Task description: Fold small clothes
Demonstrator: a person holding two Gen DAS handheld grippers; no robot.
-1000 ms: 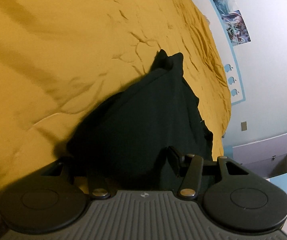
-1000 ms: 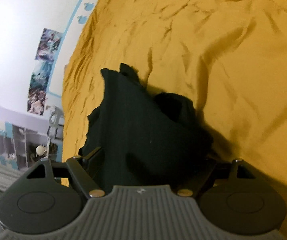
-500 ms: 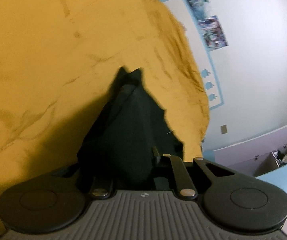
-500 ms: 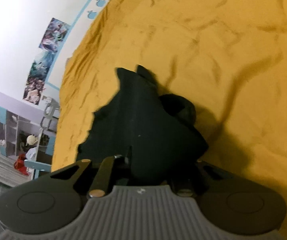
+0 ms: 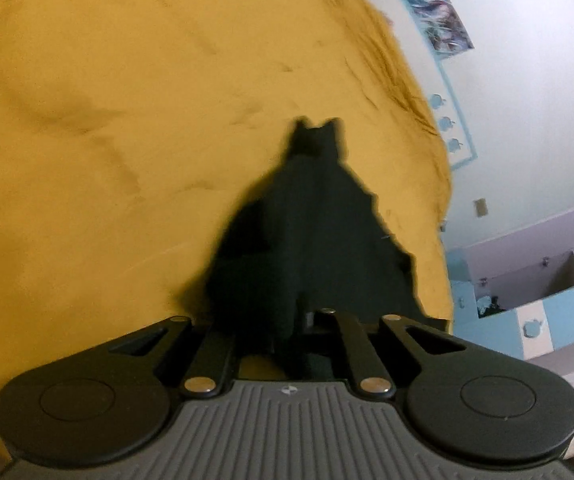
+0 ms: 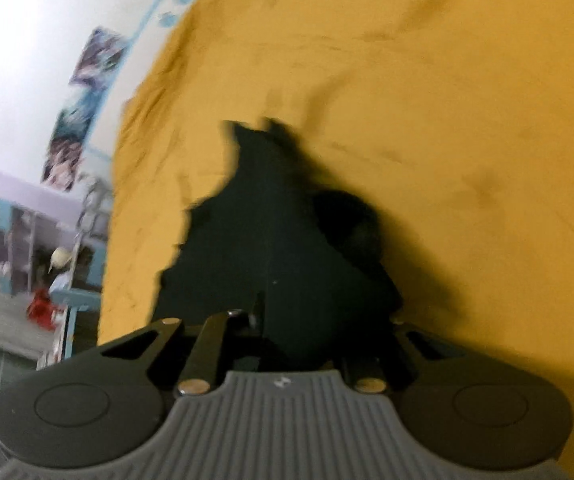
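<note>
A black garment (image 5: 315,232) lies bunched on a yellow bedspread (image 5: 107,120), and its near edge is drawn up into my left gripper (image 5: 287,320), which is shut on the cloth. From the right wrist the same black garment (image 6: 271,232) runs from the bedspread (image 6: 467,120) up to my right gripper (image 6: 287,320). Cloth sits between its jaws and covers the right finger; the jaws are opening slightly but still grip it. A rounded fold bulges at the garment's right side. Both pictures are blurred by motion.
The bed's edge runs beside a white wall with posters (image 5: 443,20) and a blue border. Lilac and blue shelving (image 5: 547,280) stands beyond the bed. The right wrist view shows posters (image 6: 87,92), shelves (image 6: 19,232) and a red item (image 6: 41,306) on the floor.
Both grippers went from open around the garment's near edge to shut on it. Both then drew back and up, pulling the cloth taut toward the cameras.
</note>
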